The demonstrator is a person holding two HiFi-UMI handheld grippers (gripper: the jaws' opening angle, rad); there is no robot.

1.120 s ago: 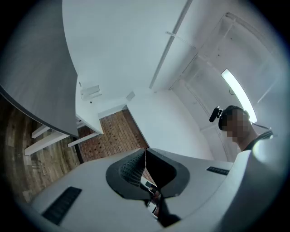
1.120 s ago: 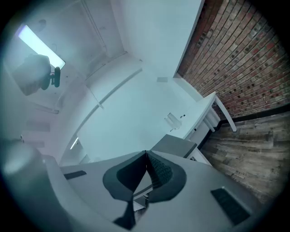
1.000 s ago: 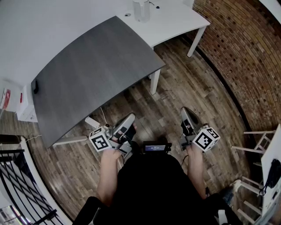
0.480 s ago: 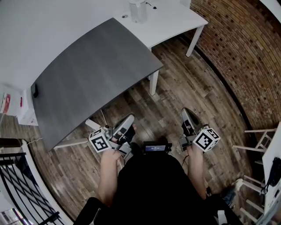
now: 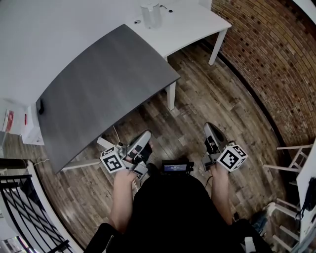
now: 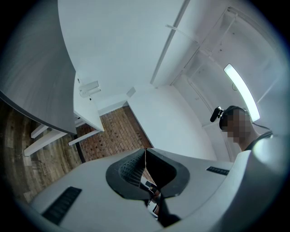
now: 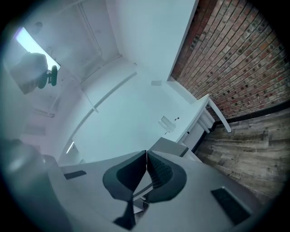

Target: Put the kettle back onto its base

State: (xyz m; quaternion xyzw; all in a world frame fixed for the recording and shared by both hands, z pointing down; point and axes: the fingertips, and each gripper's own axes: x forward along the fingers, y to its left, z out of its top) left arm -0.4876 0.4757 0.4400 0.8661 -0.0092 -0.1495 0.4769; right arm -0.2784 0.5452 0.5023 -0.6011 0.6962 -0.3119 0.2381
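Note:
A pale, see-through kettle (image 5: pixel 150 15) stands on the white table (image 5: pixel 192 24) at the far top of the head view, with a small round thing (image 5: pixel 137 21) beside it. It also shows tiny in the left gripper view, kettle (image 6: pixel 89 88), and in the right gripper view, kettle (image 7: pixel 166 123). My left gripper (image 5: pixel 144 138) and right gripper (image 5: pixel 209 129) are held low in front of the body, over the wooden floor and far from the kettle. Both are shut, jaws together with nothing between them: left gripper (image 6: pixel 145 152), right gripper (image 7: pixel 146 154).
A large grey table (image 5: pixel 98 84) lies between me and the white table. A brick wall (image 5: pixel 276 59) runs along the right. A black railing (image 5: pixel 19 207) is at the lower left and a white frame (image 5: pixel 294 158) at the right edge.
In the head view the tables and kettle have slid slightly left and down. Both grippers keep their place before the body and stay shut.

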